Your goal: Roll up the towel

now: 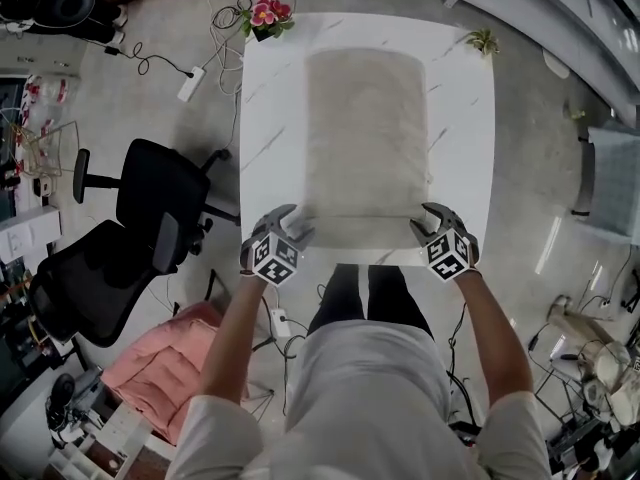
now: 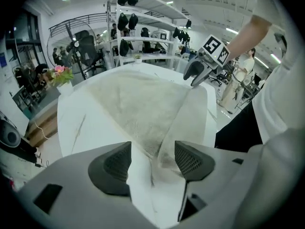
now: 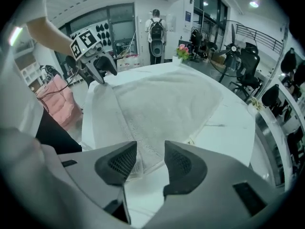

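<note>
Torso in a pale shirt (image 1: 365, 398) fills the bottom of the head view, both forearms reaching to the near edge of a white marbled table (image 1: 465, 118). Beige towel (image 1: 367, 138) lies flat and unrolled lengthwise down the table's middle, its near short end at the table's near edge; the strip along that end looks paler. Two black office chairs (image 1: 160, 193) stand on the floor left of the table, with a pink padded bundle (image 1: 160, 368) nearer the person. Left gripper (image 2: 152, 150) sits at the towel's near left corner, jaws wide apart, with the corner lying between the pads and nothing pinched. Right gripper (image 3: 150, 151) is at the near right corner, jaws also apart though with a narrower gap; towel edge runs between the pads, not clamped. Pot of pink flowers (image 1: 268, 16) stands on the far left table corner, a small green plant (image 1: 483, 40) on the far right corner. White power strip (image 1: 190, 85) lies on the floor beyond the chairs.
</note>
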The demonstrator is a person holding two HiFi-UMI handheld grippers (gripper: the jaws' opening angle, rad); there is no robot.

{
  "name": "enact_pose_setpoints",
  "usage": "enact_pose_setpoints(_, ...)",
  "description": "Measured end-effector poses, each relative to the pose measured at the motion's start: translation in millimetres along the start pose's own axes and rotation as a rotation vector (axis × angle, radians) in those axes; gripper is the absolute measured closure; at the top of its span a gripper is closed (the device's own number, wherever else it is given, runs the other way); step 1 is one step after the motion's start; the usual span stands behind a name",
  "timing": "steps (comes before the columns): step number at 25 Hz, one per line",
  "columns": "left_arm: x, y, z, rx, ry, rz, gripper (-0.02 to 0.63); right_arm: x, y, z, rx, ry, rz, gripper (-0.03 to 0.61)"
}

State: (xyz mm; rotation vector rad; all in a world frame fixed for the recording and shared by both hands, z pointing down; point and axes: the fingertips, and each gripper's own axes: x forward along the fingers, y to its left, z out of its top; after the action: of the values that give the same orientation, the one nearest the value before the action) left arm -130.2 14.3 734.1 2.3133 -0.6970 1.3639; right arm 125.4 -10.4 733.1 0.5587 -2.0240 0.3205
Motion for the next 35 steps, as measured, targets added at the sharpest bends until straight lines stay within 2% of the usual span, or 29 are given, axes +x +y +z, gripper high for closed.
enact_pose_setpoints(3,-13.6,-5.3,0.1,0.025,-0.026,-0.004,0.311,-12.4,6.2,3.3,0.01,-0.029,0.002,0.384)
enact_pose_setpoints(6,-19.8,-30.8,-2.1,0.085,-0.044,-0.061,0.359,-19.9,32.1,2.6,-0.01,-0.045,0.063,0.404)
enact_pose_setpoints(10,-10.7,-70.0,-12.4,0.151,-0.048,-0.125,0.388,-17.4,69.5,-11.5,-0.063,-0.015,0.135,0.414)
enact_pose_setpoints(14,3.4,-81.1,-23.1,0.191,-0.031,-0.095,0.428,-8.9,86.6,-26.6,-0.121,0.024,0.153,0.42)
enact_pose_setpoints(19,23.7,-73.2,-41.1,0.264,0.016,-0.017,0.433,5.8,83.4,-52.5,-0.198,0.077,0.098,0.42)
enact_pose_setpoints(21,28.5,-68.4,-39.8,0.27,0.009,0.001,0.461,11.0,79.6,-55.8,-0.233,0.075,0.066,0.428)
enact_pose_setpoints(27,27.3,-64.5,-43.6,0.288,0.003,0.008,0.557,13.6,78.1,-53.2,-0.236,0.041,0.013,0.525)
enact_pose_setpoints(29,23.2,-72.4,-47.1,0.29,0.012,-0.015,0.561,9.6,84.1,-56.2,-0.237,0.043,0.024,0.546)
enact_pose_setpoints(35,2.6,-107.7,-64.8,0.293,0.041,-0.11,0.561,-11.3,119.9,-69.5,-0.231,0.069,0.123,0.546)
